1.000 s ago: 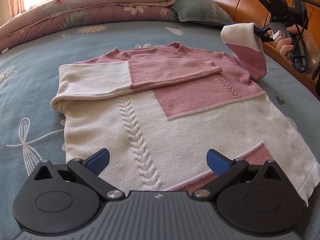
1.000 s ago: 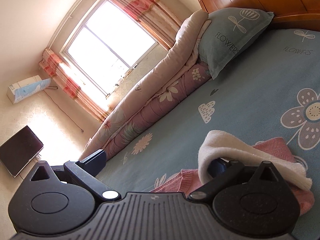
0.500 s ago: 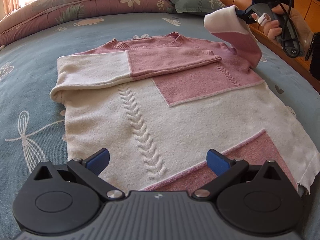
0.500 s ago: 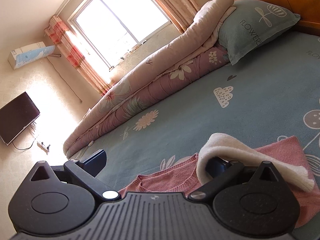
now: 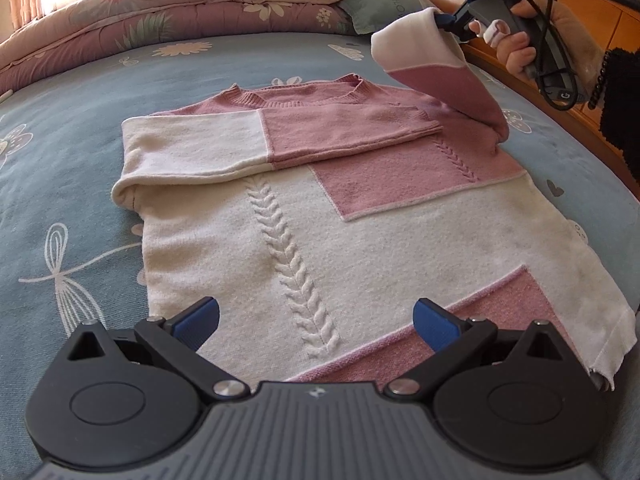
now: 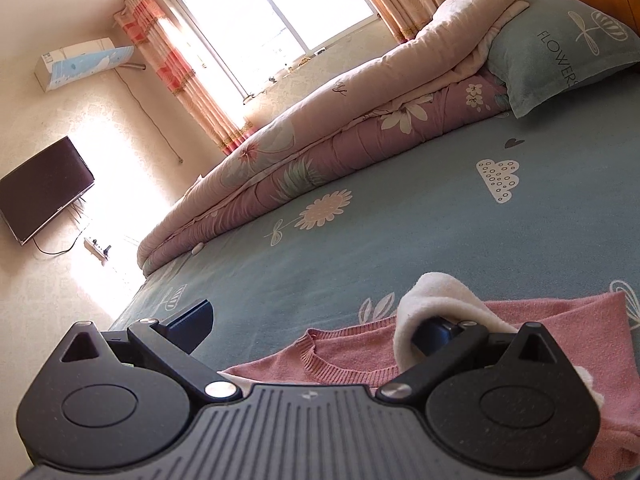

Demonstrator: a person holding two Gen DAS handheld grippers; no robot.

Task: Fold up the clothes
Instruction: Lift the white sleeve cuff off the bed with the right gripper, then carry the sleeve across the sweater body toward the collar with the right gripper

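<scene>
While the pink-and-cream sweater lies flat on the blue bedsheet, the left gripper hovers wide-jawed over its hem; the right gripper's jaws look spread, cuff draped over one finger.

The sweater lay on the bed. Behind the sweater lay the quilt, the pillow to its right.

Bright daylight floods from the window, overexposed; fisheye bends the edges.
</scene>
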